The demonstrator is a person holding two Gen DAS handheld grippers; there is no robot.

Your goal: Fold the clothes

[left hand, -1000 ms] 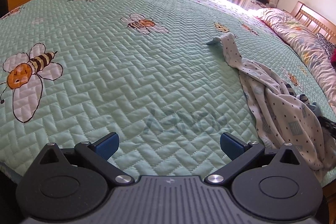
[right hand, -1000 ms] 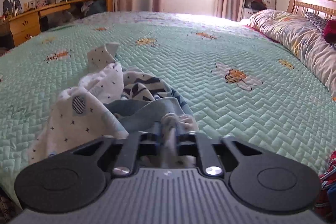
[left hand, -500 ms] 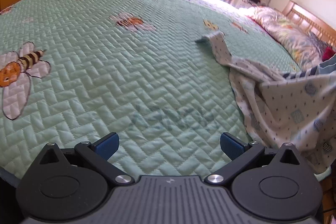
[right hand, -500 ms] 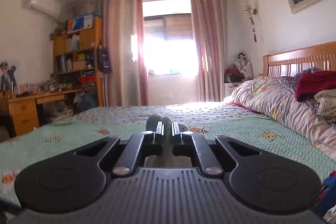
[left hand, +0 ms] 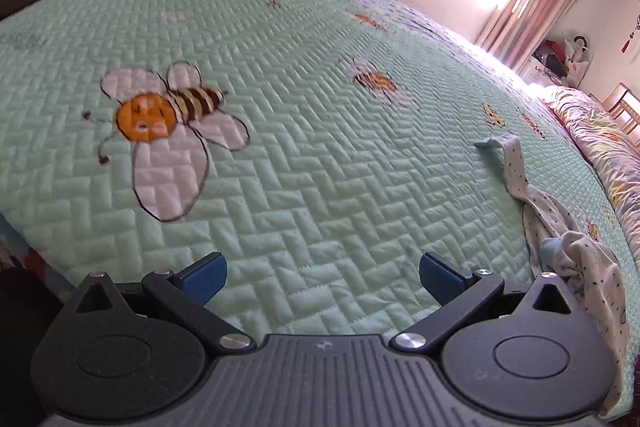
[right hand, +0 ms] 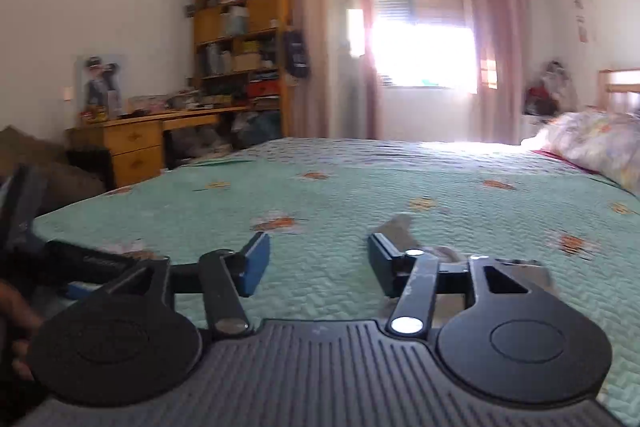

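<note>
The bed point(left hand: 320, 131) fills nearly everything I can see, its green quilted cover running away toward the window point(right hand: 420, 47) at twelve o'clock, with a big stitched bee point(left hand: 168, 127) at about ten o'clock in my left view. A desk point(right hand: 136, 135) and shelves point(right hand: 240, 39) stand beyond the far edge at ten o'clock in the right view, and a bundled duvet point(right hand: 596, 143) lies at two o'clock. The garment point(left hand: 560, 235) I am meant to fold, white with small dark specks, lies crumpled along the near right edge of the bed at about three to four o'clock in the left view, one narrow end trailing up toward two o'clock; a part of it seems to hang over the edge. My left gripper point(left hand: 322, 277) hovers over bare quilt with its jaws spread wide and nothing between them. My right gripper point(right hand: 318, 263) points low across the bed, its jaws opening, and I see only quilt between the blue pads; a pale blurred bit of cloth shows just past the right finger at one o'clock. My worry is that the garment is bunched and twisted, so if I pinch it anywhere I may catch two layers at once and fold it crooked. The overhanging part could also drag the rest off the bed if I tug toward myself.
</note>
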